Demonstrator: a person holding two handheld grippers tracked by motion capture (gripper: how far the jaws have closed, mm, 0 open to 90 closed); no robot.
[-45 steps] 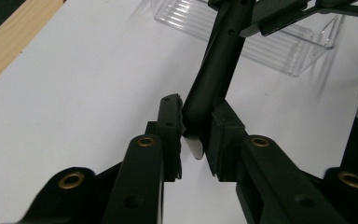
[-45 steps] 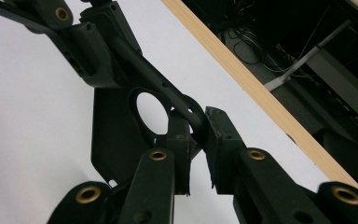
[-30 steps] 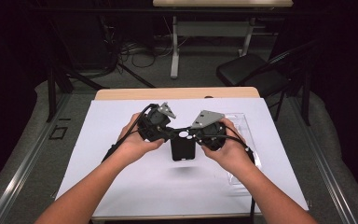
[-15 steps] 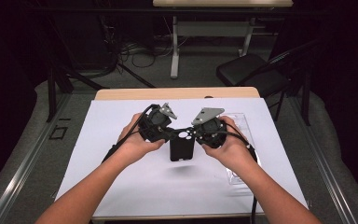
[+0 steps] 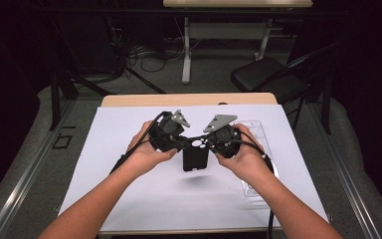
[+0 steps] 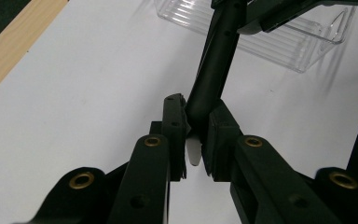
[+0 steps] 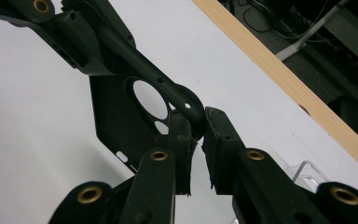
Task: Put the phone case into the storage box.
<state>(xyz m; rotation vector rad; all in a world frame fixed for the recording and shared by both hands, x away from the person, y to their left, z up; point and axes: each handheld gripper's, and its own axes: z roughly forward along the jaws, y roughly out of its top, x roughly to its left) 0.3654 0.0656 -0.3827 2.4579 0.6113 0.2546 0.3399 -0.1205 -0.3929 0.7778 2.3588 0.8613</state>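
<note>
Both grippers pinched the top edge of a black phone case (image 5: 195, 155) held between them above the table (image 5: 129, 129). The left gripper (image 6: 195, 135) was clamped on one upper corner, the right gripper (image 7: 196, 128) on the other near the round camera hole; its jaws had just closed a little further on the rim. Against the frames a second earlier, the hands had not shifted and the case hung in the same spot — so the grip was probably only being firmed up. A clear plastic tray (image 5: 258, 149) lay just beside the right hand.
</note>
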